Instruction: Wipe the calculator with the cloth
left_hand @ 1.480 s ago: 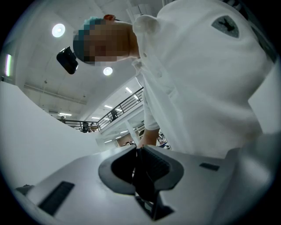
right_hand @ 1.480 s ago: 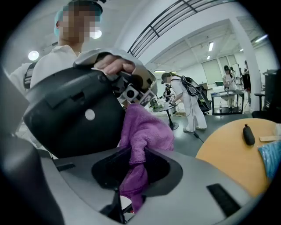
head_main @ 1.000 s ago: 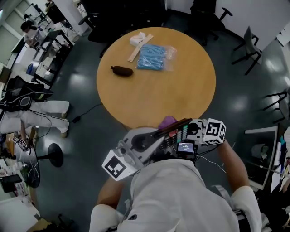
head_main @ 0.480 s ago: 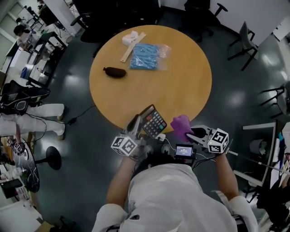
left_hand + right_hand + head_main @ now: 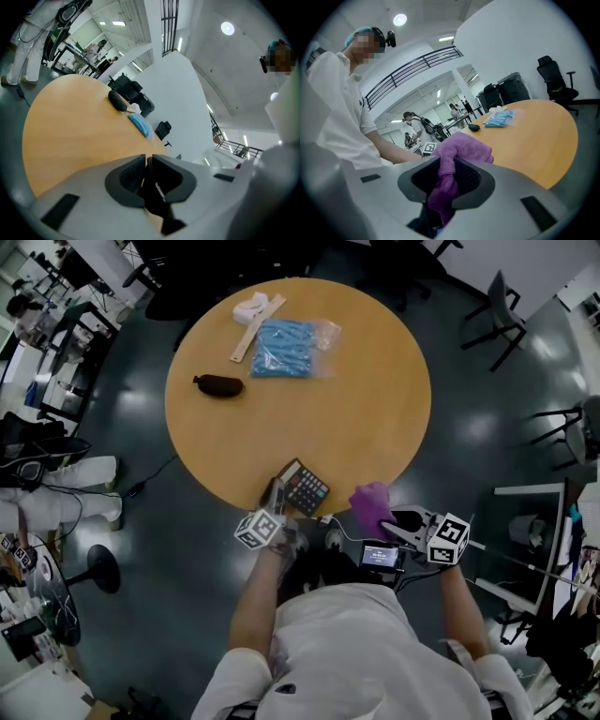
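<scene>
Two things gripped: left gripper (image 5: 276, 498) pinches calculator (image 5: 306, 487) by edge, at near rim of round table (image 5: 375, 409); right gripper (image 5: 394, 521) clamps purple cloth (image 5: 371, 506), just beside calculator.

Your round wooden table (image 5: 375, 399) stands on dark glossy floor (image 5: 141, 437); office chairs (image 5: 502, 301) at two o'clock, cluttered desks (image 5: 66, 324) at ten o'clock.

On the round wooden table (image 5: 375, 399), the black keyed calculator (image 5: 303, 487) sits at the near edge, with the purple cloth (image 5: 372, 506) just right of it at the rim. Across the table lie a blue plastic packet (image 5: 281, 346), a pale wooden ruler (image 5: 258, 327) just left of it, and a dark oval pouch (image 5: 217, 384) farther left and nearer.
</scene>
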A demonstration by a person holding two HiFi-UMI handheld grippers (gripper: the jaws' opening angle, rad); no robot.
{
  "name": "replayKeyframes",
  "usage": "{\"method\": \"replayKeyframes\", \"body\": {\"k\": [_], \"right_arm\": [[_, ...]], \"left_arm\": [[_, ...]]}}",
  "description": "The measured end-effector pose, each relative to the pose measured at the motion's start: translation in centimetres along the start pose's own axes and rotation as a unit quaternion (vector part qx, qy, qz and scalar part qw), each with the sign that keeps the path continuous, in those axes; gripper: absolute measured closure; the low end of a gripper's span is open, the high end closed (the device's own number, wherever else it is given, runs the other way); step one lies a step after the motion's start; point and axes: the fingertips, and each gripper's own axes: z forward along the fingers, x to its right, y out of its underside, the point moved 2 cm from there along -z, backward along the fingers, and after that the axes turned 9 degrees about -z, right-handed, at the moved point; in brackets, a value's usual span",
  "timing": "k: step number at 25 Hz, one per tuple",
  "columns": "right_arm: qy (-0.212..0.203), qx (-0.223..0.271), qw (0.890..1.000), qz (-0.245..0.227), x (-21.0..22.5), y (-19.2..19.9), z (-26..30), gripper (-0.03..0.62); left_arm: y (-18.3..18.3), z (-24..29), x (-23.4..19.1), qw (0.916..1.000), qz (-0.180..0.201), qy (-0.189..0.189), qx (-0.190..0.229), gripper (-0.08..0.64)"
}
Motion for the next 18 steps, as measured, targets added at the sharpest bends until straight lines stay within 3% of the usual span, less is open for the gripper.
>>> {"method": "replayKeyframes", "body": {"k": [18], "right_arm": [[-0.011,0.013,1.000,0.014,2.2,-1.8,0.9,0.505]], "left_arm": [[-0.4,2.9,-3.0,0.9997,-0.009,-0.022,-0.005,0.509]]}}
